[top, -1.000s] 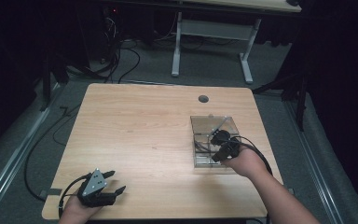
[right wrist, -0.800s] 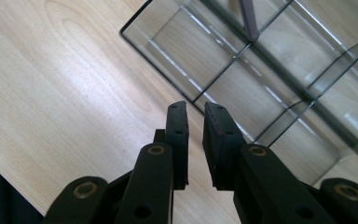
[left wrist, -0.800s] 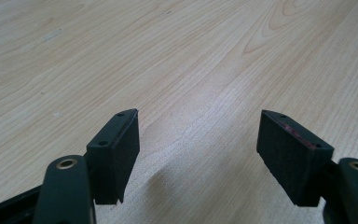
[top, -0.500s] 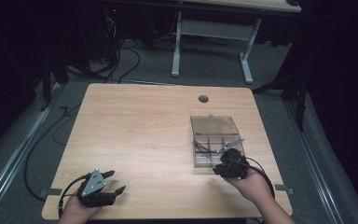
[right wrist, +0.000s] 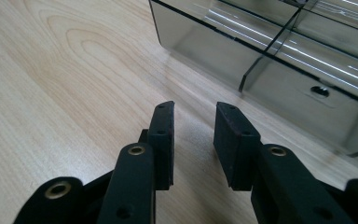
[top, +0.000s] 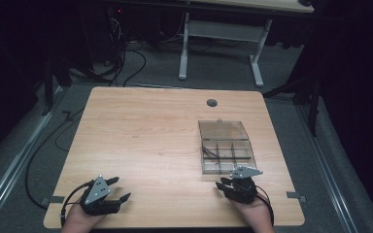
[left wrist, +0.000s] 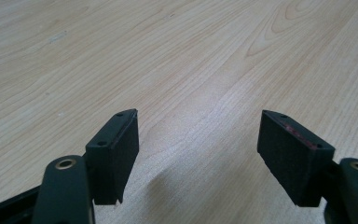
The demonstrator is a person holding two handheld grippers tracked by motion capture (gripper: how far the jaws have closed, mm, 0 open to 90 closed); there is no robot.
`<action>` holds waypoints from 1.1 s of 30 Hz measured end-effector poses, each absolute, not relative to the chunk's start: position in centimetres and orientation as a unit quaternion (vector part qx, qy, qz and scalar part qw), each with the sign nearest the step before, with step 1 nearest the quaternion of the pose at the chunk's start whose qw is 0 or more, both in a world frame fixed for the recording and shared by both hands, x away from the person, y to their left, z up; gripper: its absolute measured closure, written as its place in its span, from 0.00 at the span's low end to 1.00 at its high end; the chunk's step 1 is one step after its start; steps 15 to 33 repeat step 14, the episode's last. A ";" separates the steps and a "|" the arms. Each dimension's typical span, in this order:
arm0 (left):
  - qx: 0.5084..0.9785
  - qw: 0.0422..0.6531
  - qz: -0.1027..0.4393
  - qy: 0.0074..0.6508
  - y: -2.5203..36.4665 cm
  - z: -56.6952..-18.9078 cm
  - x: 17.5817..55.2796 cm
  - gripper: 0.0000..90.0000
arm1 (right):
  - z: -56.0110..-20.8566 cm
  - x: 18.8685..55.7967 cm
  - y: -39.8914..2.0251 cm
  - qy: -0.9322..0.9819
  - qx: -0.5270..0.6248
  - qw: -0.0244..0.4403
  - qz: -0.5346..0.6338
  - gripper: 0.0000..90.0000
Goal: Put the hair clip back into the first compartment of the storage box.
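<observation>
Here the right gripper [top: 237, 183], fingers spread and lately opening with nothing between them, is kept just short of the box [top: 226, 150] on the surface [top: 145, 136]; the left gripper [top: 110, 193], fingers spread, is rested.

Organizer box [top: 226, 147]: clear smoky plastic, shallow, rectangular, split by thin walls into small compartments. Lid hinged open, lying flat on the far side. Sits level on the right half of the desk [top: 145, 141]. A dark thin item lies in a left compartment; a small dark piece [right wrist: 320, 91] sits in a near one.
</observation>
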State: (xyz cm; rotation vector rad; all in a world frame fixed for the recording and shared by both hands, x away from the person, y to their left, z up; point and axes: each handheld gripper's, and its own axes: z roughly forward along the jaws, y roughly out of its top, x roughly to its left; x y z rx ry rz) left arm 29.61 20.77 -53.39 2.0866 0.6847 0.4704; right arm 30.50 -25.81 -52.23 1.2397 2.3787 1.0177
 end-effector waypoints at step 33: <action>0.835 0.432 0.193 0.280 20.7 -53.4 29.7 0.33 | -52.9 29.5 -26.1 0.790 0.424 0.177 0.406 0.71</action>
